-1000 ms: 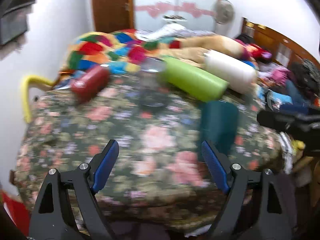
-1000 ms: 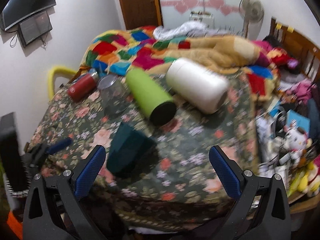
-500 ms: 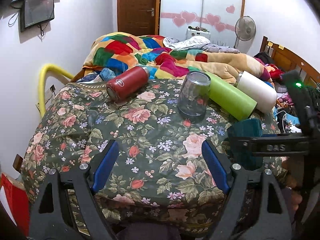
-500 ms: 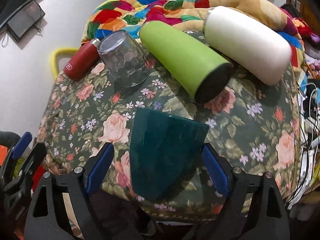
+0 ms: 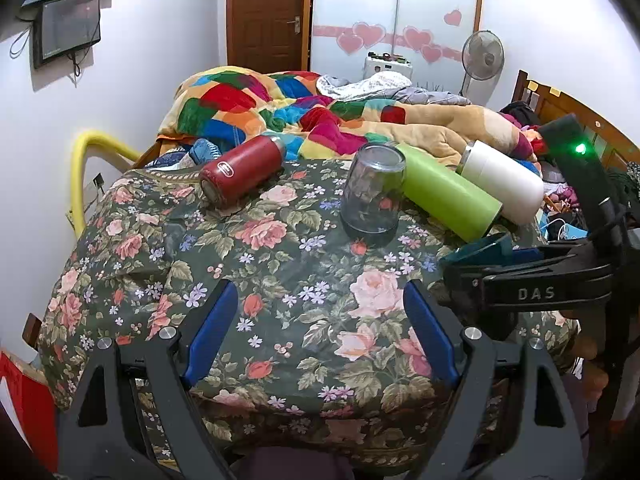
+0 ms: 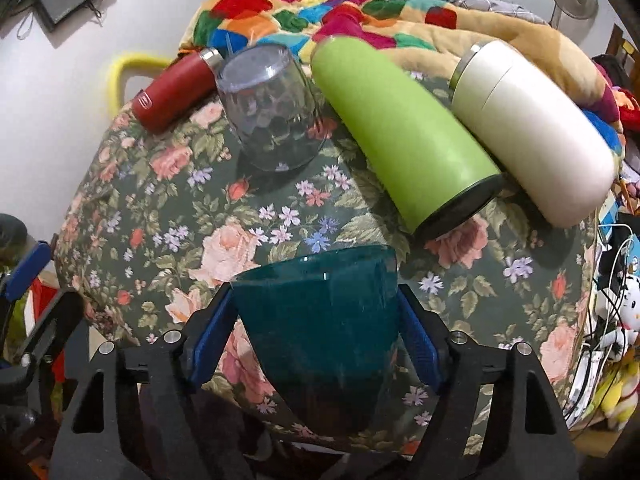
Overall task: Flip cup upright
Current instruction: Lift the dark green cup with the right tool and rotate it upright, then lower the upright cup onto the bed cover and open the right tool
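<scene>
1. The teal cup [image 6: 320, 320] is being gripped by the right gripper [image 6: 316, 340] — its blue pads [image 6: 210, 344] are pressed against the cup's two sides near the front edge of the floral tablecloth [image 6: 168, 208].
2. The cup is being held tilted, its wider end pointing away from the camera.
3. The left gripper [image 5: 320, 340] is being held spread wide with nothing between its fingers, above the cloth's near edge.
4. Behind the cup, an inverted clear glass [image 6: 270, 108] is standing, with a red flask [image 6: 176, 92], a green bottle [image 6: 404, 136] and a white bottle [image 6: 532, 132] lying on their sides — the green and white ones just beside each other.
</scene>
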The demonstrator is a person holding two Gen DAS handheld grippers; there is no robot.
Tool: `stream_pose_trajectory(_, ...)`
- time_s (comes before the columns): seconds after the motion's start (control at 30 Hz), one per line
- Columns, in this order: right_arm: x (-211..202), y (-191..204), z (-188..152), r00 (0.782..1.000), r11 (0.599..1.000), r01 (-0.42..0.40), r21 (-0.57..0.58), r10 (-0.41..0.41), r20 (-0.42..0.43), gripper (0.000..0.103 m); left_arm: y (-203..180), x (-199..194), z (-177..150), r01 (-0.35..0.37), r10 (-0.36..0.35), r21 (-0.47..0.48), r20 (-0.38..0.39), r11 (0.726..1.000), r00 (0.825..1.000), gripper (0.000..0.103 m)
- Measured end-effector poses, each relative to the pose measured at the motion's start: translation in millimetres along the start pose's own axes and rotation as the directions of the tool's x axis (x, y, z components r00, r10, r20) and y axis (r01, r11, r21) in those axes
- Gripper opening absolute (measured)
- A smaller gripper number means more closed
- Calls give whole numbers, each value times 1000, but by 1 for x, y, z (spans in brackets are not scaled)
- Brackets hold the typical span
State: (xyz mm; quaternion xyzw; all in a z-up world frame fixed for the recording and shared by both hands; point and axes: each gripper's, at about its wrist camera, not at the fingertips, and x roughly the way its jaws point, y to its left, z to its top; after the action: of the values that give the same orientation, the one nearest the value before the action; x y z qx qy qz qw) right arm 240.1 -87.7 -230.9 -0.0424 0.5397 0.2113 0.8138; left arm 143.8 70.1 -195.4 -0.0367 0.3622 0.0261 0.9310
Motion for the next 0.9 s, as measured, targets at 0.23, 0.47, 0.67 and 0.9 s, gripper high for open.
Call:
stream_pose_trajectory(0.23,-23,7,8,998,999,-1,-37,4,65,73,-4,-5,7,7,-7,1,17,1000,1000,84)
stream_pose_trajectory(0.47,-21,12,21,994,998,17,-53,-11,107,73,-5,-5,12,2,-2,-2,22,1000,1000,84)
stream_pose_trajectory(0.67,-13,16,12,995,996,34,-79,-27,94,72,-5,-3,11,3,-3,-2,14,1000,1000,85)
stream_pose_trajectory(0.9,-17,19,0,994,994,51,-100,-41,99,73,-6,-4,10,8,-8,-3,11,1000,1000,85)
